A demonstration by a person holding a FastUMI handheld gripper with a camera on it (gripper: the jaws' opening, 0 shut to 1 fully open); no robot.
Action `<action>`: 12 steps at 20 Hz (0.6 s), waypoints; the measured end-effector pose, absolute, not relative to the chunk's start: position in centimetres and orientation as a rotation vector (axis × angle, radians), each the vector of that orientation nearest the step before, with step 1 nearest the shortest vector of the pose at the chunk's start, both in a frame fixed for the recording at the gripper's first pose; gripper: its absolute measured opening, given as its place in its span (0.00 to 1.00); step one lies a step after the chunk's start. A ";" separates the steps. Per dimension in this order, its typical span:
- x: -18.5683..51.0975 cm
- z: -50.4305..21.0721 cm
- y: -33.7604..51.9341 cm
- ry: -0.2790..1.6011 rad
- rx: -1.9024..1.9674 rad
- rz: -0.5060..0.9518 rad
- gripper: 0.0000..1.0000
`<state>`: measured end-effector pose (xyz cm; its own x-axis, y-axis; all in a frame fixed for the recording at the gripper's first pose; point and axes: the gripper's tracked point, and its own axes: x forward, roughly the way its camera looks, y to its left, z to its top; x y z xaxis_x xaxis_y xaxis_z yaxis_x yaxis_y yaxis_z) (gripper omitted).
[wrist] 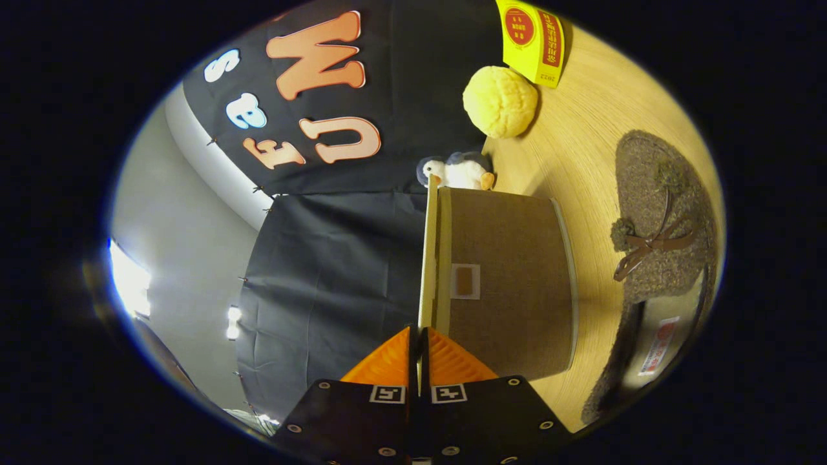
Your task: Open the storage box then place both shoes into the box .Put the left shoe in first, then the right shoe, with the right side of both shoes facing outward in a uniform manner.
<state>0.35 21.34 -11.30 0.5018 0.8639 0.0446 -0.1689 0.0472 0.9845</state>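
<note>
1. Storage box (510, 284) sits on the wooden counter (594, 116), and the whole view is rolled on its side, so the counter runs up one side of the picture.
2. Its pale lid (428, 258) stands on edge, lifted off the box's top, and the tongs (418, 361) are clamped together on the lid's thin edge, both fingers pressing it. That pinch is what props the lid up, I'd say, so the opening step looks underway and not finished.
3. One fuzzy grey-brown shoe (659, 226) with a brown bow lies on the counter just beside the box (can't tell whether it's the left or right one).
4. Beyond the box there's a small plush penguin (459, 173), a yellow ball (500, 102) and a yellow carton (533, 39), none of them in the way.
5. My guess: the lid needs swinging fully clear before any shoe goes in.
</note>
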 end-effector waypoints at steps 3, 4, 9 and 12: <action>0.4 -8.8 21.5 0.643 1.266 0.880 0.00; 0.3 -8.0 21.8 0.629 1.253 0.878 0.00; 0.3 -4.6 23.7 0.581 1.197 0.846 0.00; 0.2 -2.4 25.9 0.555 1.147 0.839 0.00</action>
<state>0.16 25.89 -2.36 0.5853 0.8102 0.0315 -0.2881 0.1715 0.9421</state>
